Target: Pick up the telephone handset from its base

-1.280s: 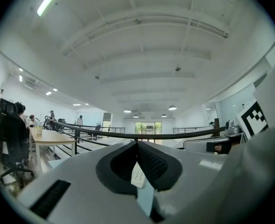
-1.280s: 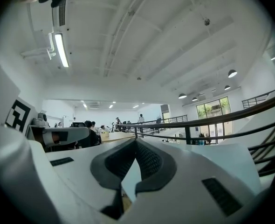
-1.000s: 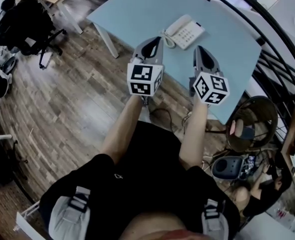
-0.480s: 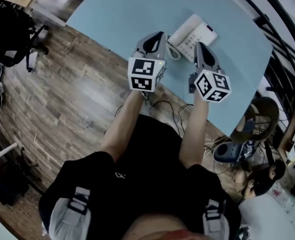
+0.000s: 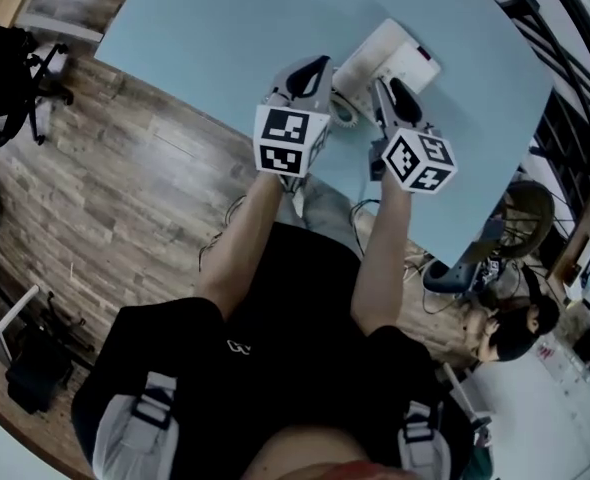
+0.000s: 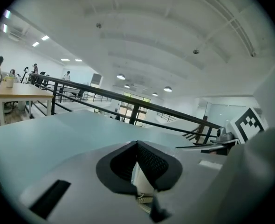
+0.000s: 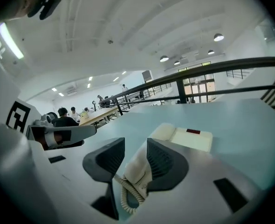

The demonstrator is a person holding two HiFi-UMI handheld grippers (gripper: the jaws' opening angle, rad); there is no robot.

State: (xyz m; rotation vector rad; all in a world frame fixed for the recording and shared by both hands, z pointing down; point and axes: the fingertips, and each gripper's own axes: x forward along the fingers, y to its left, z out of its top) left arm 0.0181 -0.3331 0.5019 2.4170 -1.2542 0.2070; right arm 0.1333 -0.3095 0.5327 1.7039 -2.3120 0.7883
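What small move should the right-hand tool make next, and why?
Probably a short push forward and down, so the right gripper gets its opening jaws around the handset before it closes. The handset lies on its base and sits between the jaws, but the pads do not press on it yet, so closing now might catch only its near end.

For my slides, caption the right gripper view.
Right tool, jaws opening, with one end of the handset between them, resting on its base.
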